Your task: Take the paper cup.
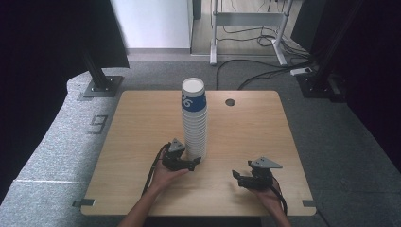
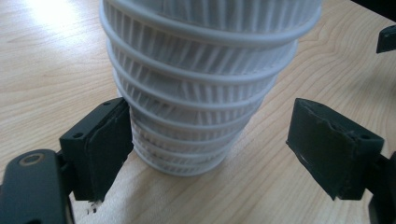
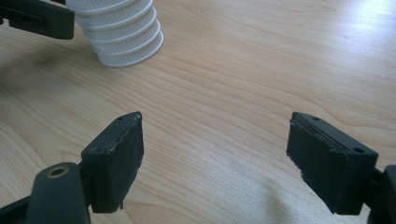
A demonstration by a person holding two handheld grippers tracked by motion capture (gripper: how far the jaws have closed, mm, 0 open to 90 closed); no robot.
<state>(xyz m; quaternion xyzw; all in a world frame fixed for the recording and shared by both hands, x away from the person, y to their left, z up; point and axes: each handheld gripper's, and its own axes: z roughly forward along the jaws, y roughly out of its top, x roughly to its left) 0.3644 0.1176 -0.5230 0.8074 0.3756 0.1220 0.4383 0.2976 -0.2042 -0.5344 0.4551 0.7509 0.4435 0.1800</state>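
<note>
A tall stack of upside-down paper cups (image 1: 194, 120) stands near the middle of the wooden table (image 1: 132, 123); the top one is blue with white print, the rest ribbed white. My left gripper (image 1: 191, 163) is open at the foot of the stack. In the left gripper view the ribbed stack (image 2: 201, 88) sits between the jaws, the left pad (image 2: 112, 149) touching its lower rims and the right pad (image 2: 327, 149) standing apart. My right gripper (image 1: 239, 177) is open over bare wood near the front right. Its own view shows the stack's base (image 3: 123, 35) at upper left.
A round cable hole (image 1: 230, 102) sits near the table's far edge. Grey carpet surrounds the table, with black stand bases (image 1: 101, 86) at back left and back right. Cables (image 1: 265, 71) lie on the floor behind. The left gripper's jaw (image 3: 39, 18) shows in the right gripper view.
</note>
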